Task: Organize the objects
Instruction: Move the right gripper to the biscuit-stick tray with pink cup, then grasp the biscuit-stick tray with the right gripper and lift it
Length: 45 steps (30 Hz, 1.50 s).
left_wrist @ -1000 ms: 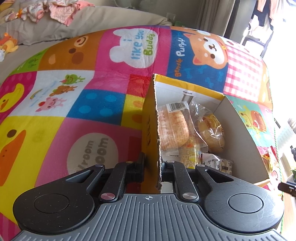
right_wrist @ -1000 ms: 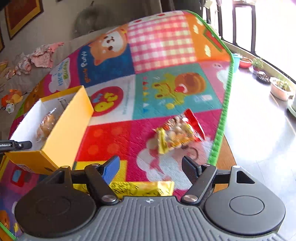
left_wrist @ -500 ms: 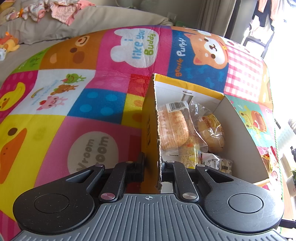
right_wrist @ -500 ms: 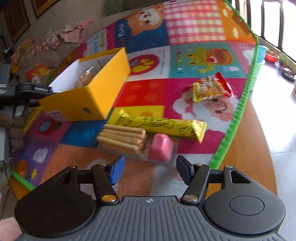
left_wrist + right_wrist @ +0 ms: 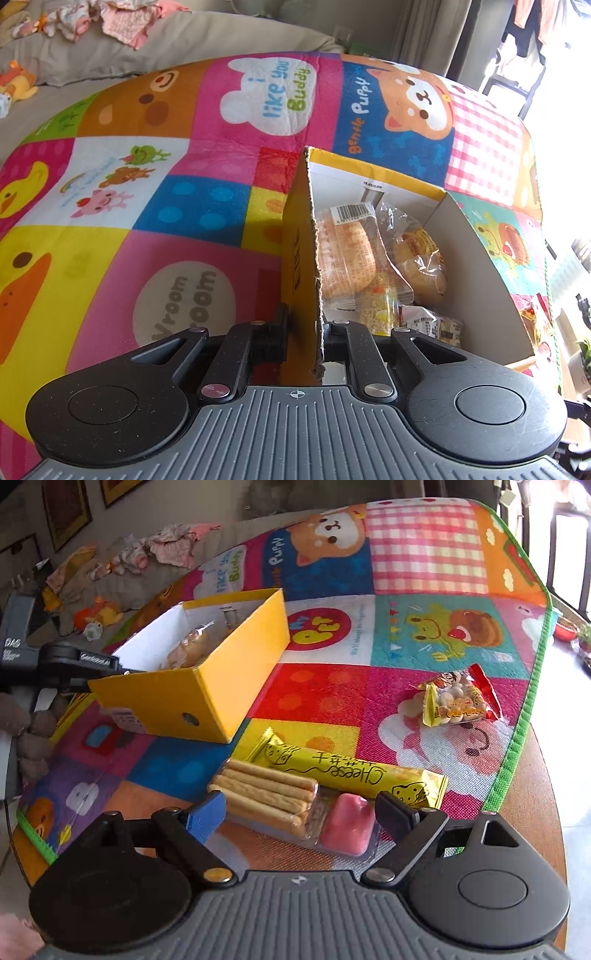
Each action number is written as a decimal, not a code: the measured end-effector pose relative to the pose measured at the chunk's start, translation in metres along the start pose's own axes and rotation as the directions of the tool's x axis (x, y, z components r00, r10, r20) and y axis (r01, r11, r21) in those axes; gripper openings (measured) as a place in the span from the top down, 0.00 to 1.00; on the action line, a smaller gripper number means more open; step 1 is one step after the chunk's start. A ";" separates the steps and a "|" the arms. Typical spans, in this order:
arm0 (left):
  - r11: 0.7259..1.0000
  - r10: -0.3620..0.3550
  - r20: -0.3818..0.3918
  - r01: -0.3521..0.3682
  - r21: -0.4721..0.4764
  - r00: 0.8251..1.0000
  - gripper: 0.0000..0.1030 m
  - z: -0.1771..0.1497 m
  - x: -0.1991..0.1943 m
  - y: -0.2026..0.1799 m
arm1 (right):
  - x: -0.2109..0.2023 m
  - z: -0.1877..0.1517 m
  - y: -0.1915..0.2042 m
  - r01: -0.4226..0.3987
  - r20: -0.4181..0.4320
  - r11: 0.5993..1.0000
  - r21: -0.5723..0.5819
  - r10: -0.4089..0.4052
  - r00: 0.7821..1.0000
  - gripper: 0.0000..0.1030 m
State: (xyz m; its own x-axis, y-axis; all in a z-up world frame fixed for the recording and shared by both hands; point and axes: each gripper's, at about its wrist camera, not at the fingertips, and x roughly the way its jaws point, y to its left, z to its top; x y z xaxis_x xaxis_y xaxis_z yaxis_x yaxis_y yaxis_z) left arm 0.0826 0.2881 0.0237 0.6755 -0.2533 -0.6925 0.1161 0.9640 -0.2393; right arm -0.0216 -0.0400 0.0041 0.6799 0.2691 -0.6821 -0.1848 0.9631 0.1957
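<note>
- Left wrist view: the left hand-held gripper (image 5: 304,338) is clamped narrow on the near wall of the yellow box (image 5: 297,258), one finger outside, one inside.
- The box sits on a colourful play mat (image 5: 177,184), and inside it there's a wrapped bun with a barcode label (image 5: 343,254) leaning on the left wall, another wrapped bun (image 5: 421,266) just right of it, plus a couple of smaller packets (image 5: 432,325) at the near end.
- Right wrist view: the right hand-held gripper (image 5: 301,808) is spread wide and its jaws are opening. The clear tray of biscuit sticks with pink dip (image 5: 295,808) lies between the fingers, but the pads aren't pressing on it as far as I can see.
- Touching the far side of that tray is the long yellow Cheese packet (image 5: 351,773), lying flat on the mat.
- The small snack bag with red ends (image 5: 460,701) sits well apart from those, near the mat's green edge (image 5: 517,738) on the right.
- The yellow box shows on the left of this view, open top, with the left hand-held gripper's black arm on its near-left corner.
- The mat's corner hangs off onto a wooden floor (image 5: 532,812).
</note>
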 end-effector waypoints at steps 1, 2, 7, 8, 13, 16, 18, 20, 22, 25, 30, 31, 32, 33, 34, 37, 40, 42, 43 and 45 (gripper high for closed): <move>1.000 -0.002 0.000 0.002 -0.002 1.000 0.86 0.000 0.000 0.000 | 0.004 0.001 -0.007 -0.015 0.006 0.999 0.037 0.015 1.000 0.11; 1.000 -0.003 0.000 0.003 -0.004 1.000 0.86 0.000 0.000 0.001 | 0.007 0.002 -0.013 -0.035 0.011 0.996 0.077 0.034 0.999 0.11; 1.000 -0.001 0.000 0.001 -0.005 1.000 0.86 0.000 0.000 0.001 | 0.008 0.003 -0.031 -0.136 0.053 0.968 0.211 0.128 0.990 0.10; 1.000 -0.001 0.000 0.001 -0.005 1.000 0.86 0.000 0.000 0.000 | 0.007 0.002 -0.029 -0.154 0.048 0.965 0.214 0.147 0.988 0.10; 1.000 0.003 -0.001 -0.003 -0.004 1.000 0.86 0.000 0.000 0.000 | -0.007 -0.015 0.004 -0.195 -0.020 0.975 0.105 0.198 0.980 0.09; 1.000 0.002 0.001 -0.002 -0.006 1.000 0.86 0.000 0.000 0.000 | -0.017 -0.026 0.026 -0.244 -0.052 0.969 0.046 0.246 0.968 0.09; 1.000 0.002 0.000 -0.002 -0.005 1.000 0.86 0.000 0.000 0.000 | -0.024 -0.030 0.040 -0.249 -0.051 0.969 -0.009 0.248 0.967 0.09; 1.000 0.001 0.000 -0.001 -0.005 1.000 0.86 0.000 0.000 0.000 | -0.030 -0.031 0.053 -0.207 -0.016 0.976 -0.067 0.207 0.978 0.10; 1.000 0.001 0.001 -0.001 -0.005 1.000 0.86 0.000 0.000 0.000 | -0.031 -0.029 0.061 -0.123 0.022 0.987 -0.107 0.126 0.992 0.11; 1.000 0.002 0.001 -0.002 -0.006 1.000 0.86 0.000 0.000 0.000 | -0.025 -0.024 0.063 -0.078 0.038 0.988 -0.133 0.084 0.996 0.15; 1.000 0.001 0.000 -0.001 -0.003 1.000 0.86 0.000 0.000 0.000 | -0.004 -0.018 0.065 -0.010 0.016 0.989 -0.147 0.013 1.000 0.33; 1.000 0.001 -0.001 -0.001 -0.002 1.000 0.86 0.000 0.000 0.000 | 0.002 -0.019 0.068 0.005 0.007 0.988 -0.157 -0.004 1.000 0.36; 1.000 0.001 -0.001 -0.001 -0.002 1.000 0.86 0.000 0.000 0.000 | 0.007 -0.020 0.070 0.016 -0.002 0.986 -0.169 -0.017 1.000 0.40; 1.000 0.001 -0.001 -0.001 -0.002 1.000 0.86 0.000 0.000 0.000 | 0.010 -0.021 0.072 0.028 -0.002 0.983 -0.182 -0.029 1.000 0.42; 1.000 0.001 0.000 -0.001 -0.002 1.000 0.86 0.000 0.000 0.000 | 0.010 -0.023 0.075 0.042 0.012 0.977 -0.208 -0.041 0.999 0.44; 1.000 0.002 -0.002 -0.002 -0.002 1.000 0.86 0.000 0.000 0.000 | 0.007 -0.024 0.079 0.035 0.014 0.970 -0.240 -0.032 0.999 0.66; 1.000 0.001 -0.005 -0.001 -0.002 1.000 0.86 0.000 0.000 -0.001 | 0.004 -0.021 0.078 0.027 -0.005 0.971 -0.238 -0.029 1.000 0.68; 1.000 -0.001 -0.006 0.001 -0.003 1.000 0.86 0.001 0.000 -0.001 | 0.001 -0.019 0.077 0.033 -0.014 0.973 -0.229 -0.037 0.999 0.68; 1.000 -0.002 -0.008 0.002 -0.003 1.000 0.86 0.001 0.001 0.000 | -0.002 -0.019 0.077 0.038 -0.011 0.973 -0.227 -0.042 0.999 0.68; 1.000 -0.002 -0.012 0.002 -0.002 1.000 0.86 0.001 0.001 -0.001 | -0.010 -0.017 0.077 0.039 -0.004 0.975 -0.218 -0.041 0.999 0.68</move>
State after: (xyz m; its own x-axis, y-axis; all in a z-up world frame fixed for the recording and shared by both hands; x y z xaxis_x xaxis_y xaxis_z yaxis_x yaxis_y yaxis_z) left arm 0.0846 0.2872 0.0238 0.6668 -0.2561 -0.6998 0.1157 0.9633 -0.2422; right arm -0.0551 0.0314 0.0139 0.6843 0.2292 -0.6922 -0.3079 0.9513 0.0106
